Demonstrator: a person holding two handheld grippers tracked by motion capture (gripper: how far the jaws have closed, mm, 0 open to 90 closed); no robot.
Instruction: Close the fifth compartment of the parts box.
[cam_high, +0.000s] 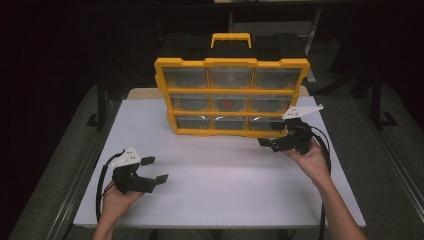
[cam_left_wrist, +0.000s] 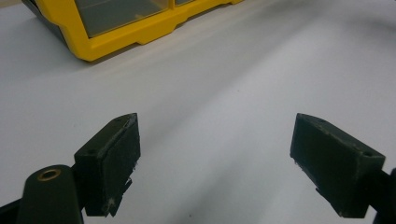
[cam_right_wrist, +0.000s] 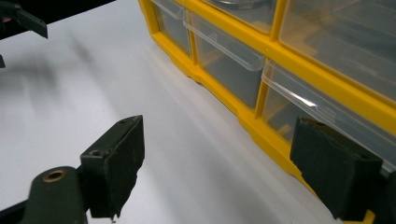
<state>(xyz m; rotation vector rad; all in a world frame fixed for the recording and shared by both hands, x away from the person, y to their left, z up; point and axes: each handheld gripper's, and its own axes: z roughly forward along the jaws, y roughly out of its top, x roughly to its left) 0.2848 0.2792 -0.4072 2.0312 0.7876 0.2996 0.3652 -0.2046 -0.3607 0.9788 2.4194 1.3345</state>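
Lining up right gripper (cam_high: 270, 134), jaws spread w/ nothing between, on organizer's (cam_high: 231, 95) bottom-right drawer (cam_high: 265, 123); approach square. Left gripper (cam_high: 155, 170) spread too, idle.

Bench top (cam_high: 210, 190): white board — bare across the near half.
Bench frame (cam_high: 75, 185): grey metal rail along the left edge.
Floor (cam_high: 45, 165): grey on both sides of the bench.
Background: dark — details too dim to tell.
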